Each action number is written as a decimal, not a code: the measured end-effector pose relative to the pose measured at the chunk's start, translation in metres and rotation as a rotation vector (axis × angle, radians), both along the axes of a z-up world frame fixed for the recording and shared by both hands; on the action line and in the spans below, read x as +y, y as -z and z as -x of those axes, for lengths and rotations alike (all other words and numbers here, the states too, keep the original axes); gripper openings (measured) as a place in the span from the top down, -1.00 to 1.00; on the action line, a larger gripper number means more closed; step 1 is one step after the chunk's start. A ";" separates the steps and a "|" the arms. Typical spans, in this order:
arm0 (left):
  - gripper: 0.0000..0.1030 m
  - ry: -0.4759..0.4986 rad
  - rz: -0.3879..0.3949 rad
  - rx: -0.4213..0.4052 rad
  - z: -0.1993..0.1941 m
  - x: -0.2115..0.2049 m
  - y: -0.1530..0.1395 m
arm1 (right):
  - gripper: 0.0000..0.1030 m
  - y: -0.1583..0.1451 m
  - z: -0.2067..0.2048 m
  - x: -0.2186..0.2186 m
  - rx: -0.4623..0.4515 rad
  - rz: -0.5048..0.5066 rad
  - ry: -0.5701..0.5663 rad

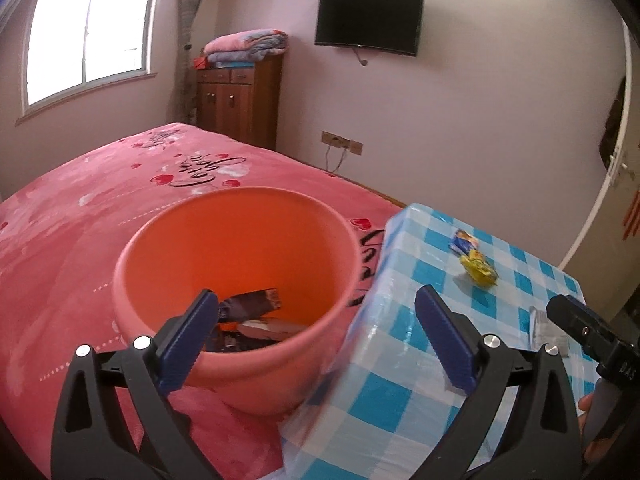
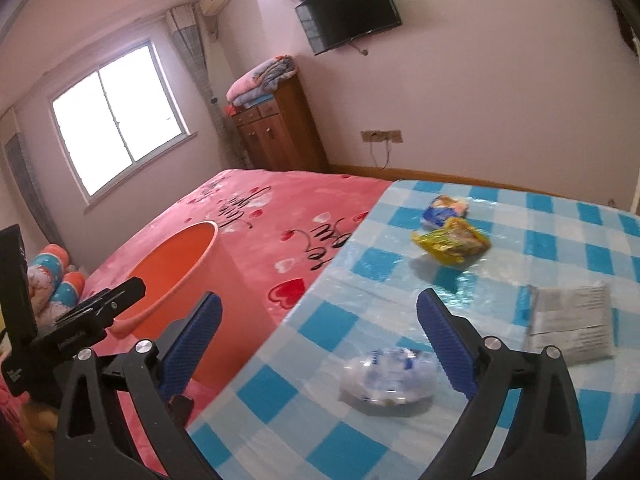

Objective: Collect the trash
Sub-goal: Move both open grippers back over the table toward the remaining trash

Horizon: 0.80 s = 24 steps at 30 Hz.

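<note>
Right gripper [image 2: 320, 332] and left gripper [image 1: 316, 328] are held released, nothing grasped; clear wrapper [image 2: 388, 376] is laid flat, long axis crosswise between right fingers.

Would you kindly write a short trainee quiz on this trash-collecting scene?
1. True or false: the orange bin already holds wrappers.
2. How many trash pieces lie on the checked tablecloth in the right wrist view?
3. Which piece is nearest the right tongs: A) yellow wrapper, B) clear crumpled bag, C) grey packet?

Key: 1 true; 2 four, counting the blue packet; 3 B.
</note>
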<state>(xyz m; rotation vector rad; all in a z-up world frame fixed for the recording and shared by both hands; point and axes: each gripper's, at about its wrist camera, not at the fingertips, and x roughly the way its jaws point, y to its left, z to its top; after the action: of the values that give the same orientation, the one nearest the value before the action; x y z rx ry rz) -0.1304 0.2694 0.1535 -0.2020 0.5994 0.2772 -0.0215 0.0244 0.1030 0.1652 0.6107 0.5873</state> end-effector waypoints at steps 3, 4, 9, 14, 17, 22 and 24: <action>-0.92 0.023 -0.004 0.005 -0.001 -0.012 0.001 | -0.90 -0.003 0.007 -0.013 -0.026 0.009 0.028; -0.92 0.029 -0.005 0.007 -0.002 -0.016 0.001 | -0.90 -0.004 0.010 -0.017 -0.038 0.011 0.036; -0.92 0.069 -0.007 0.019 -0.005 -0.035 0.005 | -0.90 -0.002 0.019 -0.029 -0.057 0.044 0.047; -0.92 0.097 -0.012 0.024 -0.006 -0.051 0.008 | -0.90 0.001 0.027 -0.038 -0.065 0.086 0.086; -0.92 0.114 -0.015 0.027 -0.005 -0.060 0.011 | -0.90 0.002 0.032 -0.046 -0.068 0.083 0.105; -0.92 0.139 -0.008 0.039 -0.005 -0.074 0.018 | -0.90 0.007 0.039 -0.057 -0.069 0.101 0.126; -0.92 0.151 -0.008 0.043 -0.006 -0.081 0.021 | -0.90 0.010 0.041 -0.061 -0.062 0.102 0.130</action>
<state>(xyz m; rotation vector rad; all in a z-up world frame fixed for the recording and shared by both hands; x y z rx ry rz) -0.1241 0.1881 0.1329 -0.1427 0.6530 0.1381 -0.0624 -0.0368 0.0929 0.0891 0.5638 0.4330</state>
